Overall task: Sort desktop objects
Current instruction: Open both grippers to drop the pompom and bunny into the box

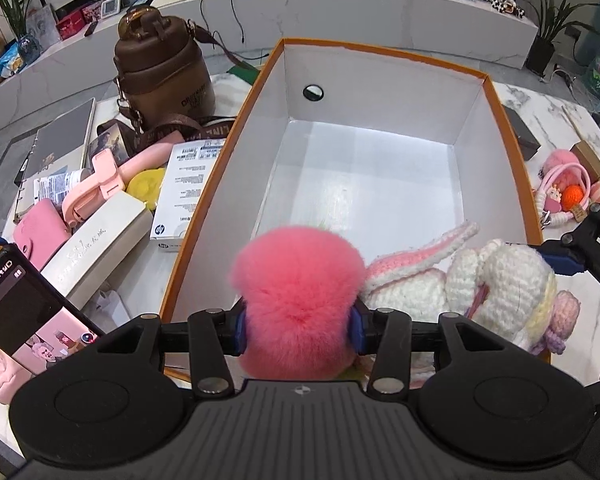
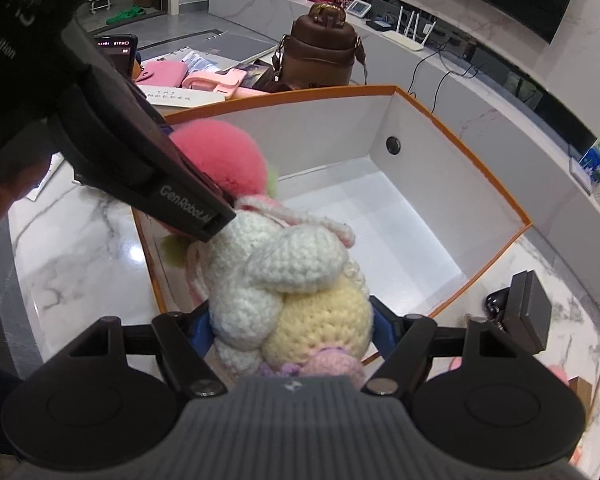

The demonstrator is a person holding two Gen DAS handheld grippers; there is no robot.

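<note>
Over the near end of the orange-rimmed box (image 1: 380,184), both grippers point steeply down. Left gripper (image 1: 298,322): blue pads pressed into either side of a pink pompom (image 1: 296,284), which is held above the box's near wall. Right gripper (image 2: 292,328): jaws clamped on a crocheted bunny (image 2: 284,280), white with a cream and pink body, just beside the pompom and touching it. Box floor is bare white, with a round hole in the far wall. Left of the box on the marble table (image 2: 72,248): brown bottle (image 1: 162,64), pink case (image 1: 40,228), white cartons. Right of the box: a pink keychain bundle (image 1: 566,190).
</note>
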